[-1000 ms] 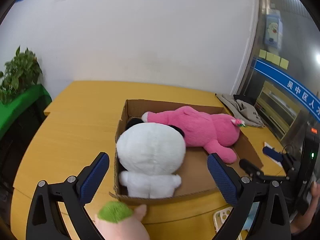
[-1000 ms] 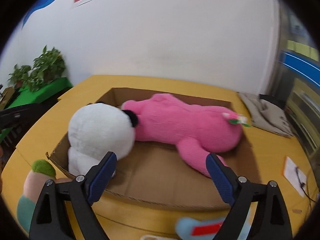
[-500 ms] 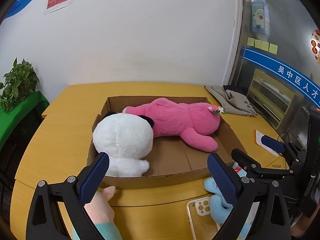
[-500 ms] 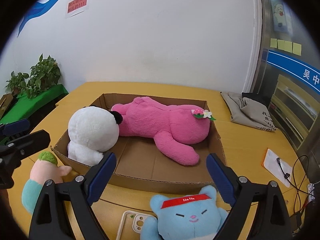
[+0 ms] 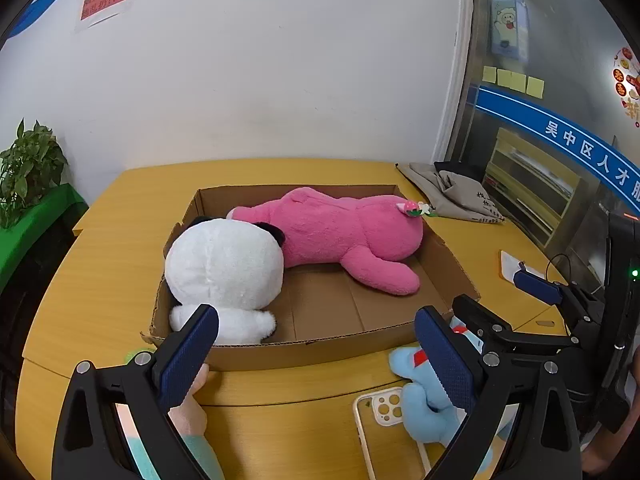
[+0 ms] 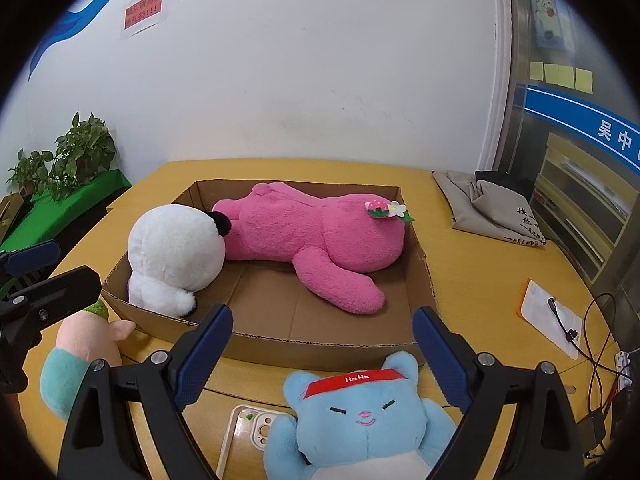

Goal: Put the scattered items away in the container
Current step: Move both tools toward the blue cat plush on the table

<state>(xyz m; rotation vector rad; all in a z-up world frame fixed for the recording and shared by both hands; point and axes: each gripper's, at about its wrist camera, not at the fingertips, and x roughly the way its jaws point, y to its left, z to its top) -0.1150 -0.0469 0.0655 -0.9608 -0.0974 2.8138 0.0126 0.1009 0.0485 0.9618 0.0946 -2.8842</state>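
Note:
An open cardboard box [image 5: 304, 354] [image 6: 280, 344] on the yellow table holds a white panda plush [image 5: 224, 264] [image 6: 176, 248] and a long pink plush [image 5: 344, 236] [image 6: 312, 232]. My left gripper [image 5: 316, 344] [image 6: 52, 270] is open in front of the box, nothing between its fingers. A pink and teal plush with a green top [image 5: 188, 412] [image 6: 84, 344] lies under its left finger. My right gripper [image 6: 322, 340] [image 5: 516, 304] is open above a light blue plush with a red headband [image 6: 360, 412] [image 5: 424, 400]. A phone case [image 6: 248, 428] [image 5: 384, 412] lies beside that plush.
A grey cloth bag [image 5: 452, 196] [image 6: 492, 208] lies at the table's back right. A white card with a cable [image 6: 548, 320] sits near the right edge. Potted plants [image 6: 76, 156] stand on a green surface left of the table.
Both grippers have drawn back from the box toward the table's front. The blue plush and the phone case have come into view. Both grippers stayed open.

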